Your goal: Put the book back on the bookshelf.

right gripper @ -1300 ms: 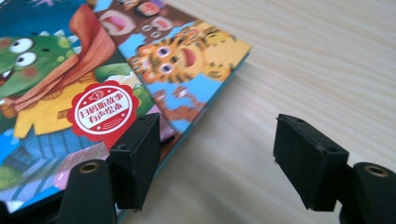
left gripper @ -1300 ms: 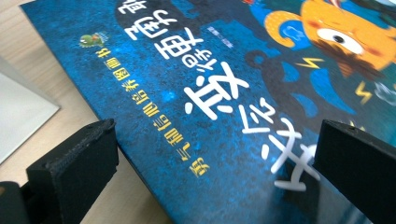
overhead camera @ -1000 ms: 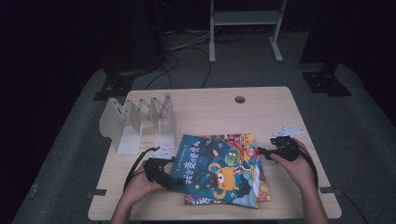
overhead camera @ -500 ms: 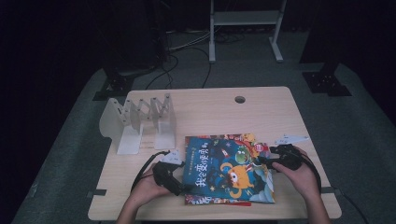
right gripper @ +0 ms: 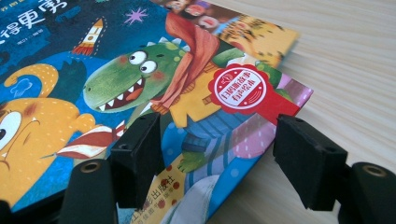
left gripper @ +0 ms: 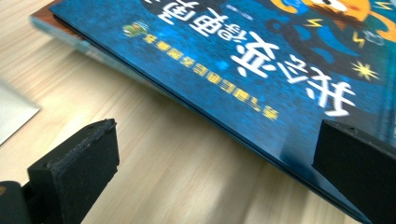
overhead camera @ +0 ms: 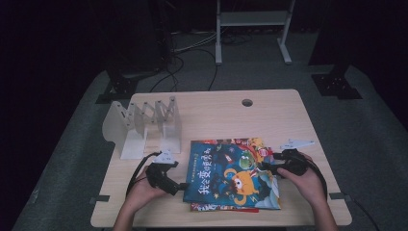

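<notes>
The blue picture book (overhead camera: 233, 174) lies flat on top of a small stack of books near the front edge of the wooden table (overhead camera: 269, 113), between the two grippers. The left gripper (overhead camera: 179, 186) rests at the book's left edge with its jaws spread wide; in the left gripper view the book's corner (left gripper: 261, 70) reaches into the gap toward the right-hand jaw, and neither pad presses on it. The right gripper (overhead camera: 266, 166) sits at the book's right edge, its jaws having just been closing, partly apart: one jaw lies over the cover (right gripper: 140, 88), the other stands on bare table just beside the corner, with no squeeze visible. A white folding rack (overhead camera: 144, 126) stands beyond the left gripper.
</notes>
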`<state>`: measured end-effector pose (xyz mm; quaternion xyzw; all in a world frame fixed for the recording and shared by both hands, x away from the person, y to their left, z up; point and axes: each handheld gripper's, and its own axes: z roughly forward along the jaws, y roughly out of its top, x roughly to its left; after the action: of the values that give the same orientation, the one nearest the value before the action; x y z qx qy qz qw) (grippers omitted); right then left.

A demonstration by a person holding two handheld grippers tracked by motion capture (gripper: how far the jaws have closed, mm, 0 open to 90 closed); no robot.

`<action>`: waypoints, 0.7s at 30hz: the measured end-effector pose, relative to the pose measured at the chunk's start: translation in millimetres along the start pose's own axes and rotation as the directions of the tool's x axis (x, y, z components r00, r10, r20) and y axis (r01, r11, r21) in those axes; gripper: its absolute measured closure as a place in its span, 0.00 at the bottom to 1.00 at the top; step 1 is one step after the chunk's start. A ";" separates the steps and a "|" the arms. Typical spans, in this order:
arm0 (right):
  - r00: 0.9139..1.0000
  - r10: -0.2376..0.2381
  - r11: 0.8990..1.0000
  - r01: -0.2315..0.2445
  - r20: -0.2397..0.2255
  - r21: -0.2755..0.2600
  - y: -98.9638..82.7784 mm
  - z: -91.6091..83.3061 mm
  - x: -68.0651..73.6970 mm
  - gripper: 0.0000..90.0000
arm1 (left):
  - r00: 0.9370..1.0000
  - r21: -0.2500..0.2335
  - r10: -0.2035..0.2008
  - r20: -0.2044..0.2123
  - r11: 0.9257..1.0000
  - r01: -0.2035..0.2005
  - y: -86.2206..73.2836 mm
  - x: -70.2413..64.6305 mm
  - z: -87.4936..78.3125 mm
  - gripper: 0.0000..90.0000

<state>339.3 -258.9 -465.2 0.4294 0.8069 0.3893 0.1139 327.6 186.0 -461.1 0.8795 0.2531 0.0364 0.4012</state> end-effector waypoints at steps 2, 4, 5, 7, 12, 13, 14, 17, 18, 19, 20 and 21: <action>1.000 -0.010 1.000 0.010 -0.010 -0.003 2.3 3.8 4.4 0.35 | 1.000 0.002 -0.012 -0.005 1.000 0.012 -3.0 2.2 -4.1 0.00; 1.000 -0.020 1.000 0.020 -0.016 0.000 5.2 7.2 9.5 0.35 | 1.000 0.003 -0.019 -0.011 1.000 0.019 -5.3 3.7 -6.8 0.00; 1.000 -0.025 1.000 0.025 -0.016 0.001 6.5 8.9 12.4 0.35 | 1.000 0.005 -0.021 -0.016 1.000 0.021 -6.3 4.5 -8.2 0.00; 0.999 -0.043 0.999 0.043 -0.014 0.000 9.6 12.5 17.7 0.35 | 0.999 0.001 -0.031 -0.023 1.000 0.031 -8.1 5.7 -11.2 0.00; 0.998 -0.067 0.998 0.067 -0.020 -0.003 16.0 21.6 30.6 0.35 | 0.999 -0.004 -0.042 -0.029 0.999 0.042 -11.6 6.8 -16.8 0.00; 0.997 -0.070 0.998 0.070 -0.026 -0.006 17.1 23.7 32.8 0.35 | 0.998 -0.003 -0.047 -0.033 0.999 0.047 -13.9 7.4 -18.3 0.00; 0.997 -0.071 0.997 0.071 -0.031 -0.007 18.1 25.6 35.1 0.35 | 0.998 -0.003 -0.047 -0.033 0.999 0.047 -13.9 7.4 -18.3 0.00; 0.996 -0.078 0.997 0.077 -0.043 -0.012 20.9 30.5 40.6 0.35 | 0.998 0.000 -0.057 -0.039 0.998 0.057 -17.3 7.9 -21.0 0.00; 0.995 -0.084 0.996 0.083 -0.046 -0.012 21.5 31.5 41.6 0.35 | 0.997 -0.002 -0.059 -0.041 0.998 0.059 -17.9 8.0 -21.6 0.00; 0.995 -0.088 0.996 0.087 -0.050 -0.013 22.0 32.4 42.7 0.35 | 0.997 -0.002 -0.059 -0.041 0.998 0.059 -17.9 8.0 -21.6 0.00; 0.995 -0.089 0.996 0.088 -0.052 -0.016 22.2 33.2 43.7 0.36 | 0.997 -0.002 -0.060 -0.041 0.998 0.060 -18.4 8.2 -22.1 0.00; 0.994 -0.091 0.996 0.090 -0.052 -0.015 22.5 33.5 44.6 0.36 | 0.997 -0.002 -0.062 -0.042 0.998 0.062 -18.8 8.5 -22.7 0.00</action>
<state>343.3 -198.9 -464.6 0.3811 0.8257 0.4003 0.1128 321.1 216.0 -460.6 0.8702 0.2886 0.0426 0.3971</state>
